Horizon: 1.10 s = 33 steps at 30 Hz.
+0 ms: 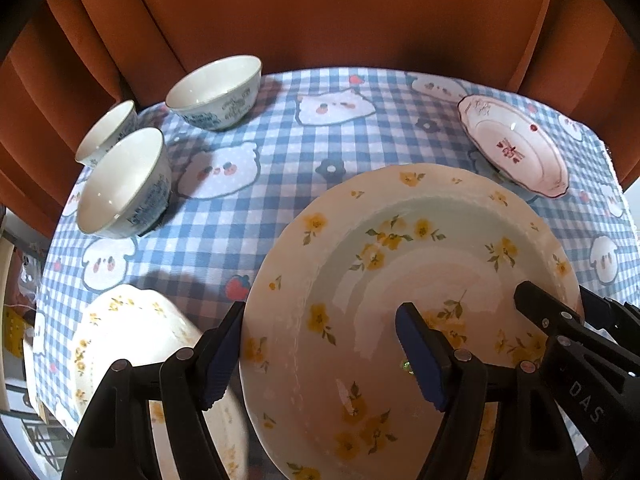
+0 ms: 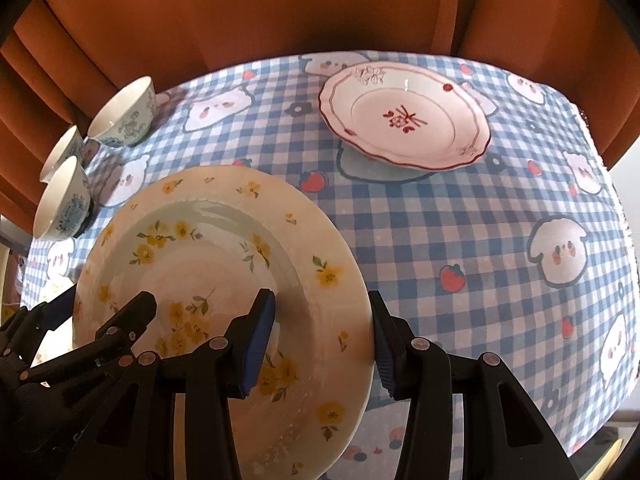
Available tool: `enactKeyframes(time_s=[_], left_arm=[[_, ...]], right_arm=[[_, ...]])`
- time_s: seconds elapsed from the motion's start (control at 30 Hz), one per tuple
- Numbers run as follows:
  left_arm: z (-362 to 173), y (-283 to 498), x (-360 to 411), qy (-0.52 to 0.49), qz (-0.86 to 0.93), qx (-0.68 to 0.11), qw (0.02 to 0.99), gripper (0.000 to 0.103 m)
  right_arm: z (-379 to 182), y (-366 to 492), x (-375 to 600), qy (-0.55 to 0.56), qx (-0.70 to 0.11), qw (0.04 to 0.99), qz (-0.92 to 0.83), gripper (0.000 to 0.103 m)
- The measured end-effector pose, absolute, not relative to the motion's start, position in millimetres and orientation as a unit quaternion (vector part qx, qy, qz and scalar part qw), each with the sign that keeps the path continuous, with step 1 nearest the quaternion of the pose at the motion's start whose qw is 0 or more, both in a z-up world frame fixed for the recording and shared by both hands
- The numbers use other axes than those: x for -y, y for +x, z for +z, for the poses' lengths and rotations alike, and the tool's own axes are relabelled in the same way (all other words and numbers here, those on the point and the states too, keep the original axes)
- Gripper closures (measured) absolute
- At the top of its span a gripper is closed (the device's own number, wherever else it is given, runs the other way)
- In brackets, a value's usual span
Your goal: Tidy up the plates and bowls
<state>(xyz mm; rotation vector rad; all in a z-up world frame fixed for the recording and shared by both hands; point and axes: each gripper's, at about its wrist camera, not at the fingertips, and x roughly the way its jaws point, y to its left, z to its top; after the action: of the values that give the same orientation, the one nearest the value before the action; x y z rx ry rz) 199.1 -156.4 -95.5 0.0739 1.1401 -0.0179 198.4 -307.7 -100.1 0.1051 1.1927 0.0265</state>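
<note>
yellow-flower plate (image 1: 400, 280) lifted, left gripper (image 1: 320, 352) and right gripper (image 2: 320, 344) each straddling opposite rim (jaws wide, contact unclear). second yellow plate (image 1: 132, 332), pink plate (image 2: 404, 120), three bowls (image 1: 124, 184) unstacked; task early.

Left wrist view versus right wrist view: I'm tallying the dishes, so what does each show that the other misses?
Only the left wrist view shows a second yellow-flowered plate lying under the left gripper. Only the right shows the tablecloth's right side. Both show the held yellow-flowered plate, the pink plate, three bowls and the right gripper.
</note>
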Motion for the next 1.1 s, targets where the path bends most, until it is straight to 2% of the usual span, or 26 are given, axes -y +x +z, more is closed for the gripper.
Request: enactKeyframes(time_s=[0.63, 1.1], left_arm=[[-63, 162, 87, 0.029, -0.052, -0.516, 0.854, 0.028], [-69, 140, 15, 0.022, -0.058, -0.525, 0.849, 0.028]], right_arm=[[-53, 156, 246, 0.051, -0.535, 0.843, -0.028, 0.053], [-53, 133, 176, 0.045, -0.539, 0.84, -0.029, 0.053]])
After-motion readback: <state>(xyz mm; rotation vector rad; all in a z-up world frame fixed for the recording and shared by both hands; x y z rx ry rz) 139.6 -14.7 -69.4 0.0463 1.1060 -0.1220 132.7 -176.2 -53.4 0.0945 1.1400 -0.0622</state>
